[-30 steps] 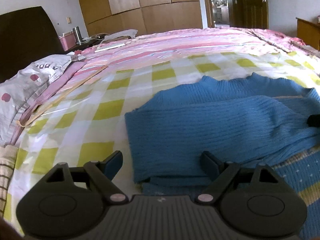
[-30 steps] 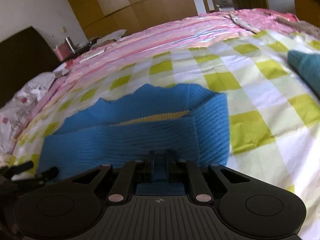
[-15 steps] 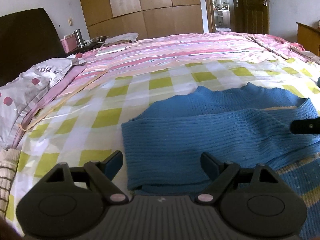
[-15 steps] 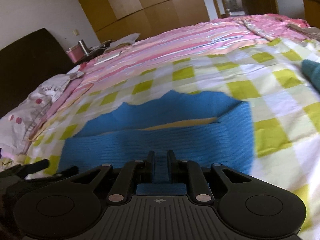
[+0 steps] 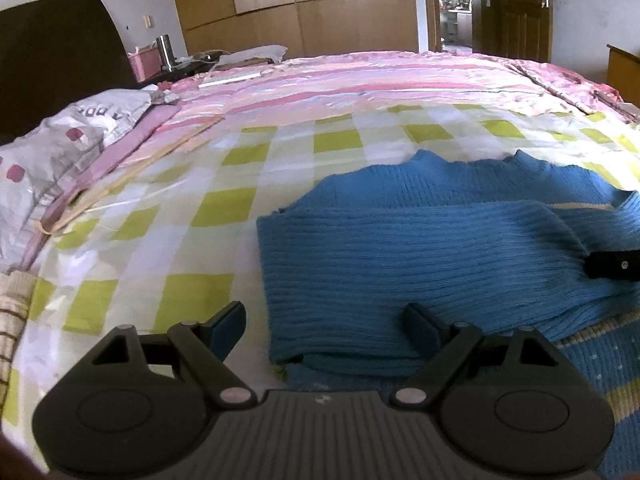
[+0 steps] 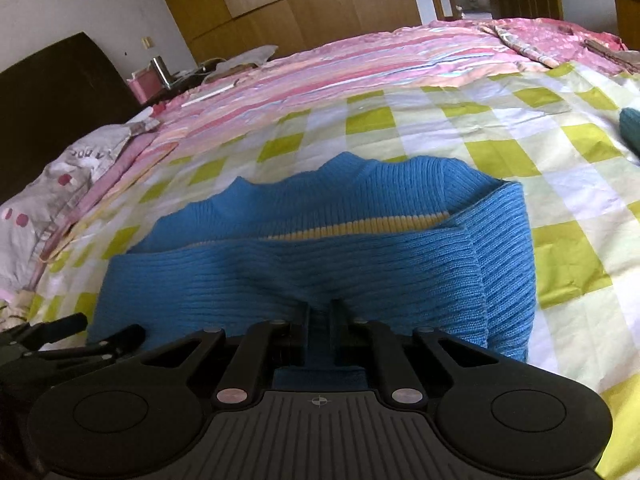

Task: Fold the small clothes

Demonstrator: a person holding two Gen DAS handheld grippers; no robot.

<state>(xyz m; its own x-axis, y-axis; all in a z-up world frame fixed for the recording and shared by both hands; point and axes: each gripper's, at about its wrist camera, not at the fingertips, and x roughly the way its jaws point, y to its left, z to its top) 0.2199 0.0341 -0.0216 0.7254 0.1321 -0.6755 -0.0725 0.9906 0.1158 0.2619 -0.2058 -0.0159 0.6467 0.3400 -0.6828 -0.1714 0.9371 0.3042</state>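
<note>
A small blue knitted sweater (image 5: 420, 256) with a yellow stripe lies on the green-and-white checked sheet (image 5: 224, 208), its sleeves folded across the body. My left gripper (image 5: 324, 320) is open and empty, its jaws straddling the sweater's near left corner. My right gripper (image 6: 320, 312) is shut on a fold of the sweater (image 6: 304, 272) at its near edge. The right gripper's fingers (image 5: 612, 265) show at the right edge of the left wrist view. The left gripper (image 6: 76, 336) shows at the lower left of the right wrist view.
A pink striped quilt (image 5: 360, 84) covers the far half of the bed. A grey pillow (image 5: 68, 148) lies at the left by the dark headboard (image 5: 56, 52). A teal garment (image 6: 631, 128) lies at the right edge. A wardrobe (image 5: 300, 4) and a door (image 5: 516, 8) stand behind.
Both grippers have drawn back toward me and risen slightly. The right gripper stays shut on the sweater fold and has pulled it nearer. The left gripper stays open.
</note>
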